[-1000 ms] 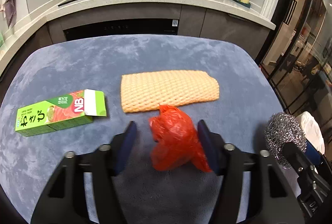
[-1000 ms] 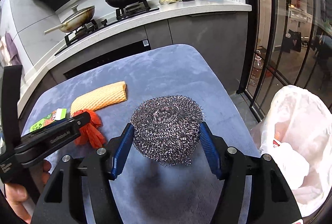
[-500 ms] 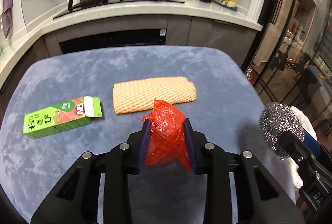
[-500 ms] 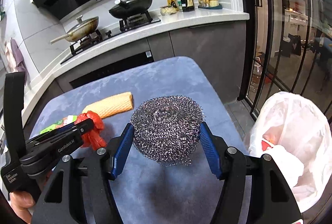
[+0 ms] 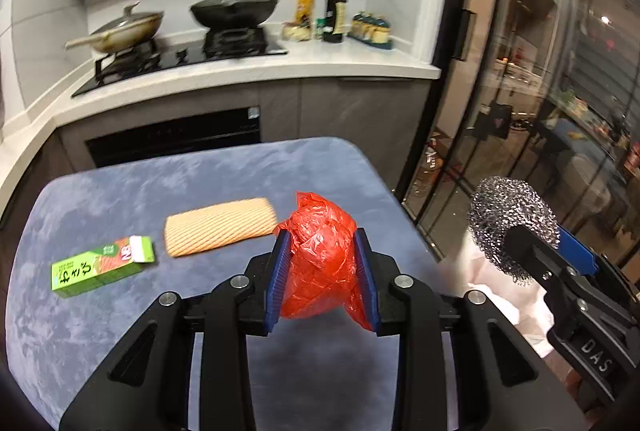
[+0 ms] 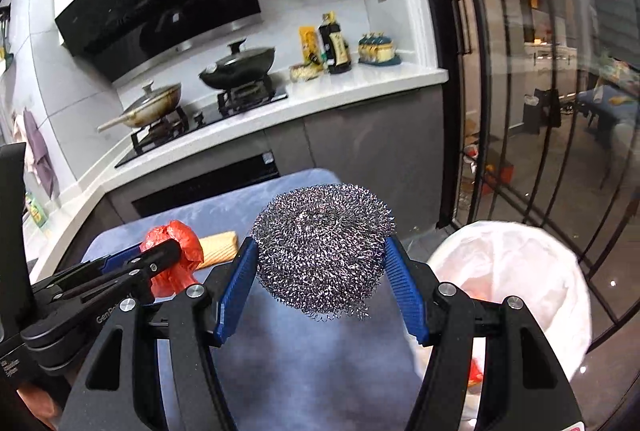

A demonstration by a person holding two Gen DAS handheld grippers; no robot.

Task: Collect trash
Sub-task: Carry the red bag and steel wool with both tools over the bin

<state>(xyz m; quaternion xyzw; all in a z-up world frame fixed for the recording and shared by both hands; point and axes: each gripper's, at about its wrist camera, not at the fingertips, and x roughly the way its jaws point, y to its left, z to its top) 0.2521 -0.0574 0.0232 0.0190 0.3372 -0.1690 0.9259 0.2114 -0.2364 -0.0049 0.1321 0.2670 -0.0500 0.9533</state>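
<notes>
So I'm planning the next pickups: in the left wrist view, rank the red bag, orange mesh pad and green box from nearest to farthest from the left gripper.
1. Red bag, clamped between the jaws of the left gripper.
2. Orange mesh pad, just beyond, to the left.
3. Green box, farthest left on the table.

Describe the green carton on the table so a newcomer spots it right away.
Start at the blue-grey table in front of the stove counter. Near its left edge lies the green carton, flat on its side, with the ribbed orange foam net to its right. It is the only box-shaped item there, bright green with a red panel and a white end flap.
</notes>
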